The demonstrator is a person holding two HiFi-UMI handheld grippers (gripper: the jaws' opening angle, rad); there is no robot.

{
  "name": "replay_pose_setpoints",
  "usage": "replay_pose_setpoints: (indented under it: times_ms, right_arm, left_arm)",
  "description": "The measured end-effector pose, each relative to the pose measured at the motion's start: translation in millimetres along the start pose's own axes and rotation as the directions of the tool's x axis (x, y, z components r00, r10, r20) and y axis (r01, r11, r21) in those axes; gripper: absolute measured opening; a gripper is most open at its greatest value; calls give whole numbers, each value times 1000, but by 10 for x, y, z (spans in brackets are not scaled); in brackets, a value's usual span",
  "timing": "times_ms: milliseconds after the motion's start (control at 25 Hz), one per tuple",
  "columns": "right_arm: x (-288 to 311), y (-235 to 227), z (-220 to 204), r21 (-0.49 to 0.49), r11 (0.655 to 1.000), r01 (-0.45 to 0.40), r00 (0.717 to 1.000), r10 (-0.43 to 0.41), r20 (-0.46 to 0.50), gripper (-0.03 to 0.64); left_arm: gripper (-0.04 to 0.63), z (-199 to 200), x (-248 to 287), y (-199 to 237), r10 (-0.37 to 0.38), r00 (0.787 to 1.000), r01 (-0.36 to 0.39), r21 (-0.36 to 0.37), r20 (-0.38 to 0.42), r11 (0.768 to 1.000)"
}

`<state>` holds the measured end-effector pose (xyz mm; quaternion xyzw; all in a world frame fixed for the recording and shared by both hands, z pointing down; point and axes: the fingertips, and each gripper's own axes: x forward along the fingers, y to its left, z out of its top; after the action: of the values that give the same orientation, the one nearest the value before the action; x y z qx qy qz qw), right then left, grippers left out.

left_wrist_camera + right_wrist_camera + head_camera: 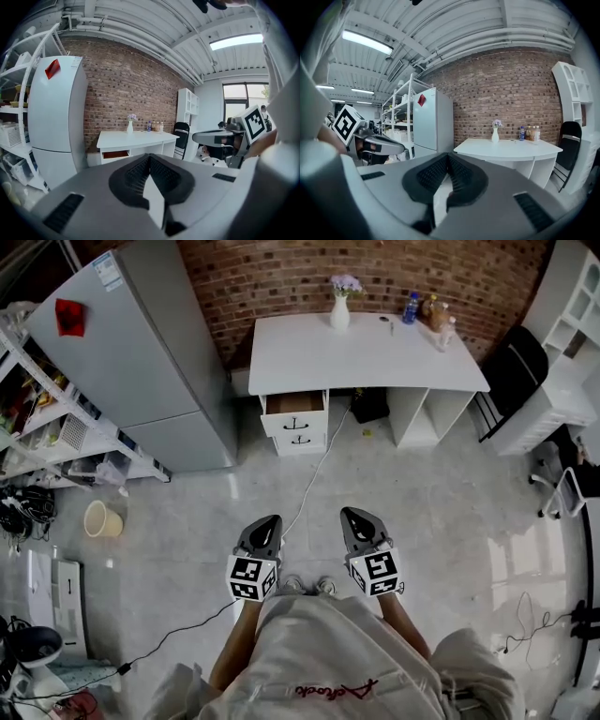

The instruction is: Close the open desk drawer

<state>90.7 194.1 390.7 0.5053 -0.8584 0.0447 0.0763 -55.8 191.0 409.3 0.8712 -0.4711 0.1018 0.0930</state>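
Head view: you stood on the pale floor, well back from the white worktop (309, 362) at the top centre of the frame.
Drawer: the drawer (294, 403) sat under the worktop's left end, pulled out, its brown inside showing; the lower drawer (300, 439) beneath it was pushed in.
Left gripper: you held the left gripper (265, 523) at lower centre-left, aimed up the frame toward the worktop; its jaws were pressed together at the tips with nothing between them.
Right gripper: the right gripper (356, 515) was just beside it at lower centre-right, jaws likewise closed and empty.
Gap: both grippers were well apart from the drawer, and neither touched it.
Surroundings: a grey fridge (141, 362) filled the upper left; a white vase (340, 310) with flowers stood at the worktop's back edge; a white cable (314, 474) ran down the floor from the worktop toward the grippers; a black chair (514, 371) stood at the upper right.
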Motion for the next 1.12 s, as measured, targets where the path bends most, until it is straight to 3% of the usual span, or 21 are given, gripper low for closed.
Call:
replay_pose_setpoints:
  times_ms: [680,1120]
  right_arm:
    - [-124,-114,-266,30,999,12,1000,-11,-29,18]
    - [61,-457,-375,45,998,43,997,-41,-64,18]
  left_arm:
    - [12,-210,75,-86,10,999,-11,-19,-34,1000]
    - [12,-202,360,48,12,999,-14,-44,-29,999]
